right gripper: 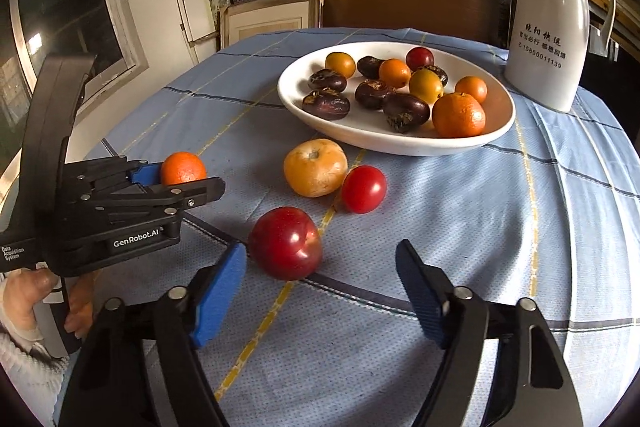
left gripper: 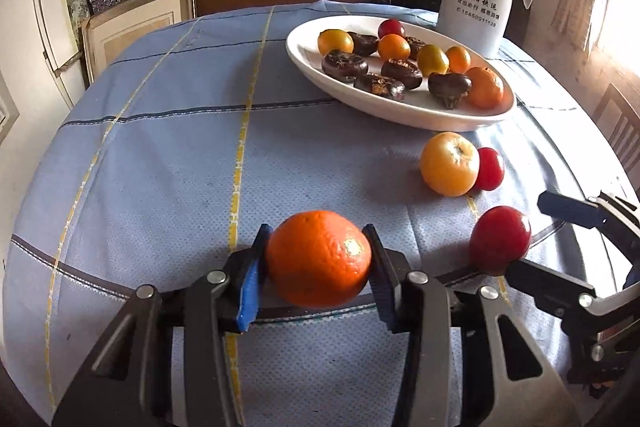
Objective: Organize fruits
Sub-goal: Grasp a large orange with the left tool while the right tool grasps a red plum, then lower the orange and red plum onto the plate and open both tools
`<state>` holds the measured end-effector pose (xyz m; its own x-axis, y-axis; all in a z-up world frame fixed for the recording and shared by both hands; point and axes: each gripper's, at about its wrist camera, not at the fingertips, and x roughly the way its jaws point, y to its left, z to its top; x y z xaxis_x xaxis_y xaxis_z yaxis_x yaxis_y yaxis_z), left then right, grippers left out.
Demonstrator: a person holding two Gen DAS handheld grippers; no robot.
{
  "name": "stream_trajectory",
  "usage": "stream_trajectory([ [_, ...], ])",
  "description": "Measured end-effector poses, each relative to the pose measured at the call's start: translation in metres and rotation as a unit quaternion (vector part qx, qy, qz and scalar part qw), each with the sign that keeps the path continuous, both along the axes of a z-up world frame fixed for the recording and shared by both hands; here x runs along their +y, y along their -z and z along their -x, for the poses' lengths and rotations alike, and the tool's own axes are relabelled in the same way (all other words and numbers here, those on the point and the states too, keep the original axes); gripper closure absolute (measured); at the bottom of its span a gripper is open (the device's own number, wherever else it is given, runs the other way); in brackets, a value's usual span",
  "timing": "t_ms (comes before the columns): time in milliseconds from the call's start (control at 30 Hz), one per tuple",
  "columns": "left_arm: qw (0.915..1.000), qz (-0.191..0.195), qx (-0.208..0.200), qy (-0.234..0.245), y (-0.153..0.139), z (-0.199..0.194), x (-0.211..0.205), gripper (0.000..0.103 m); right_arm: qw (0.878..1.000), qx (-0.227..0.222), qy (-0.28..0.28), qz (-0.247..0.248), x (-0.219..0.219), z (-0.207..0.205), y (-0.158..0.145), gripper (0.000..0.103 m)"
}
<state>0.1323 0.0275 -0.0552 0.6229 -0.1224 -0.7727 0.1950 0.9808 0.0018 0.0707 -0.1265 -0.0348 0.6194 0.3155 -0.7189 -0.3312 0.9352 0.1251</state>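
Round orange mandarin with pebbled skin sits clamped between the blue pads of the left gripper, near the front of the desk, well short of the oval white ceramic dish. Can't tell if it is lifted or resting on the cloth. Grip looks narrow, on the fruit's sides only; risk: it rolls out or slips during the carry if the squeeze loosens, or bruises if overtightened.

Right gripper is spread wide, holding nothing, the glossy dark-red plum-like fruit just ahead of its left pad. Risk: closing off-centre nudges it, and it rolls toward the desk edge.

Further out, pale orange round fruit touches a small red tomato; bumping one shifts both.

Dish already crowded with dark chestnut-like pieces and small orange fruits; a drop could knock some over the low rim. Tall white jug stands just behind the dish, an elbow hazard.
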Motion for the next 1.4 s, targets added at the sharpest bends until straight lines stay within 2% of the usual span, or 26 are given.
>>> stream_trajectory([
  [133, 1.0000, -0.004, 0.001, 0.001, 0.001, -0.002, -0.002, 0.058, 1.000, 0.014, -0.009, -0.007, 0.006, -0.006, 0.005, 0.032],
  [200, 1.0000, -0.004, 0.002, 0.001, 0.001, -0.002, -0.001, 0.058, 0.999, 0.026, -0.022, -0.010, 0.012, -0.009, 0.008, 0.039],
  [267, 1.0000, -0.003, 0.001, 0.002, 0.001, -0.002, -0.001, 0.058, 0.998, 0.035, -0.045, -0.023, 0.017, -0.009, 0.010, 0.065],
  [433, 0.9999, 0.004, -0.008, 0.011, -0.002, 0.004, -0.004, 0.058, 0.998, 0.032, -0.034, -0.035, 0.009, -0.006, 0.007, 0.065],
  [667, 0.9995, 0.006, -0.027, 0.015, -0.013, 0.014, -0.010, 0.058, 0.997, 0.005, 0.022, -0.073, -0.031, -0.003, -0.012, 0.065],
  [800, 0.9990, 0.021, -0.035, 0.022, -0.028, 0.005, -0.015, 0.058, 0.995, -0.014, 0.056, -0.082, -0.058, -0.006, -0.023, 0.065],
  [933, 0.9985, 0.013, -0.044, 0.029, -0.043, -0.019, -0.025, 0.058, 0.992, -0.018, 0.083, -0.096, -0.080, -0.030, -0.036, 0.065],
  [1067, 0.9982, 0.018, -0.048, 0.032, -0.054, -0.056, -0.036, 0.058, 0.990, -0.027, 0.102, -0.088, -0.090, -0.063, -0.051, 0.065],
  [1233, 0.9984, 0.013, -0.039, 0.038, -0.050, -0.102, -0.051, 0.058, 0.989, -0.024, 0.108, -0.097, -0.092, -0.111, -0.057, 0.065],
  [1400, 0.9983, 0.016, -0.029, 0.048, -0.037, -0.142, -0.066, 0.058, 0.990, -0.015, 0.110, -0.084, -0.082, -0.158, -0.046, 0.065],
])
